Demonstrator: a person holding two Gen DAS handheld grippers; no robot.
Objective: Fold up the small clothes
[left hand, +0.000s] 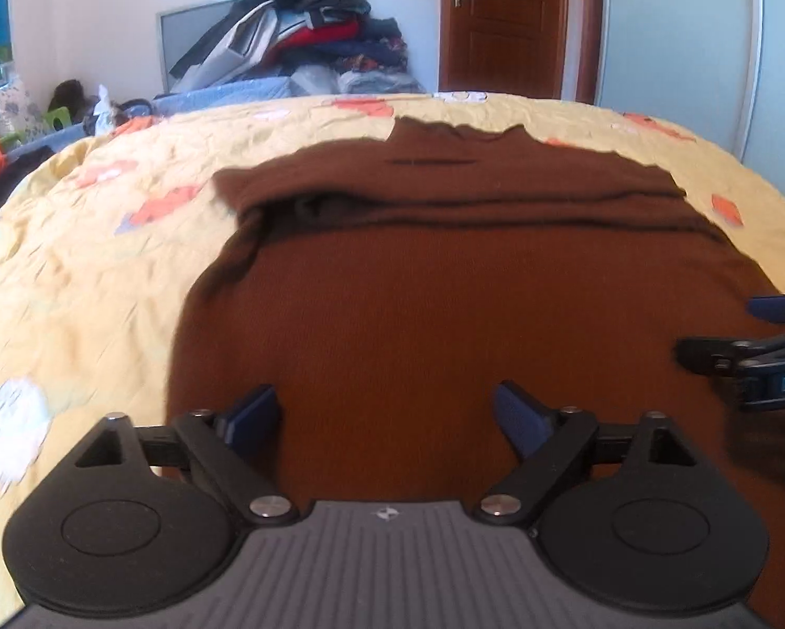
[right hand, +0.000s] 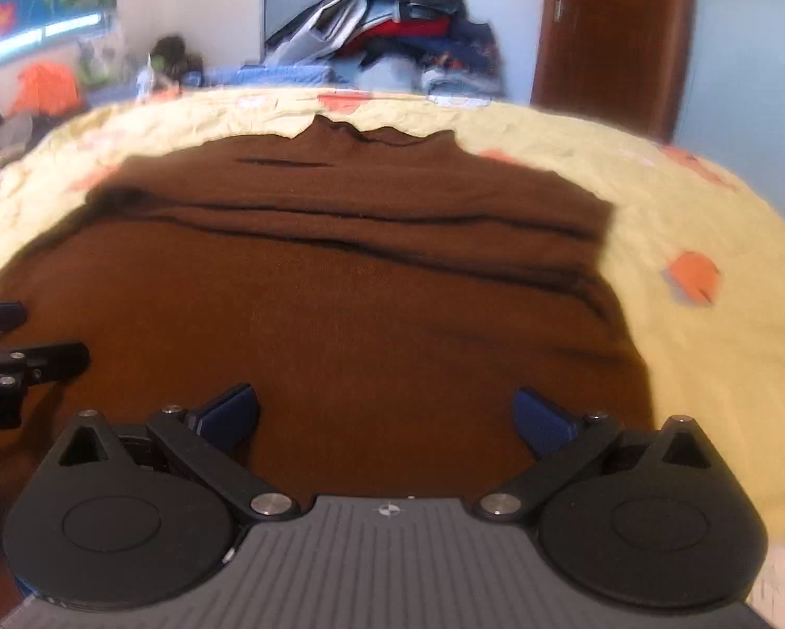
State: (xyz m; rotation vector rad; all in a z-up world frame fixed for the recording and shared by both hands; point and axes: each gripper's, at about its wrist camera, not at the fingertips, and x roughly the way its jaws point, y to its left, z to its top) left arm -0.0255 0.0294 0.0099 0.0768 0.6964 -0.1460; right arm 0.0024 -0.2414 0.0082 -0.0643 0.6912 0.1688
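Both tools released, empty: left tool, right tool. Brown sweater frame center on bed, sleeves folded across. Your risk: pinching one layer only, fold slumps.

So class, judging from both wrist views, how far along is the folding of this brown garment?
Done: the brown sweater lies flat on the yellow bedspread, sleeves folded across its chest. In hand: nothing; left claw and right claw are open and empty. Left: folding the body over.
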